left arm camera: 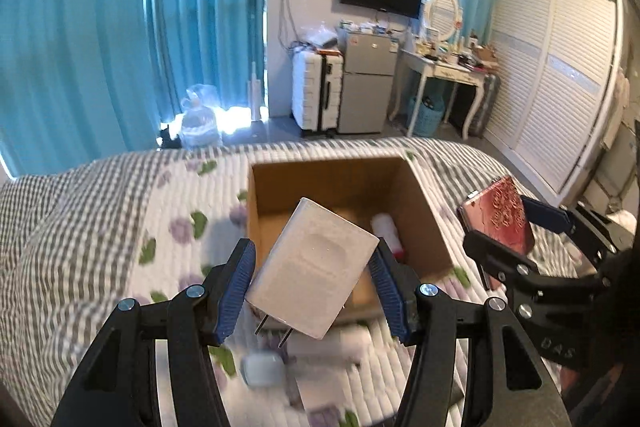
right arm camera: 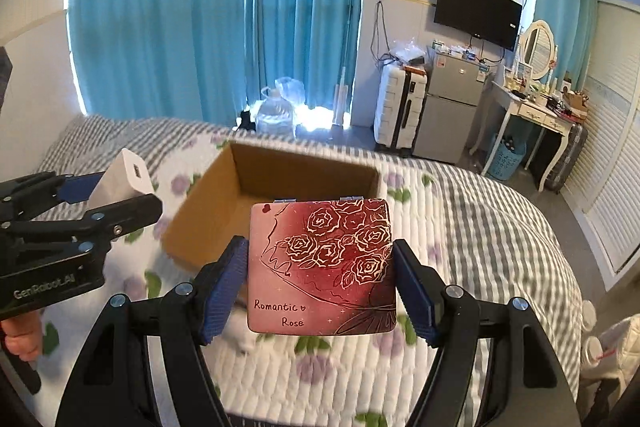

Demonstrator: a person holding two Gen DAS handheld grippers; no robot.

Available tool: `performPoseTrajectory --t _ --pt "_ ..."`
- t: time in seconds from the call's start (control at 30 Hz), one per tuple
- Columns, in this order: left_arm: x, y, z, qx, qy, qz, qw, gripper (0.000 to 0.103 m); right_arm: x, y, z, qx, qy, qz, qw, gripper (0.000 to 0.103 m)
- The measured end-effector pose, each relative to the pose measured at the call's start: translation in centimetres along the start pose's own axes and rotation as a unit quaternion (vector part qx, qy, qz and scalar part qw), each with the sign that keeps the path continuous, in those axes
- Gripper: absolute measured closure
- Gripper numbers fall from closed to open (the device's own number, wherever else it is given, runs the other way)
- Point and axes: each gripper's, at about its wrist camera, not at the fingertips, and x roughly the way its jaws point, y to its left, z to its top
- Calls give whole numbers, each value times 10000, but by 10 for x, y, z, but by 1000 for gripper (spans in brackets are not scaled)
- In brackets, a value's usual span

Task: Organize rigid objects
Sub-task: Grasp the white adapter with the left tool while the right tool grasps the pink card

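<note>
here, left claw clamps a white charger (prongs down), right claw clamps a rose case above the cardboard box

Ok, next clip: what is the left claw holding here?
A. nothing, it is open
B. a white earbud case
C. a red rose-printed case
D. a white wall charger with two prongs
D: the left claw is shut on the white charger, its two metal prongs pointing down, above the near edge of the cardboard box; the red rose case sits in the right claw.
</note>
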Motion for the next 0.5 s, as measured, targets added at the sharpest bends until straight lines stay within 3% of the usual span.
performPoseTrajectory --t 0.13,0.3,0.5 --pt "36 5 16 -85 81 101 9999 44 24 -4 19 -20 -59 -16 10000 32" --pt "88 4 12 -36 321 206 9993 44 63 -17 30 74 4 8 10000 32" --pt "132 -8 2 384 394 335 9979 44 102 -30 25 65 82 -40 9999 32"
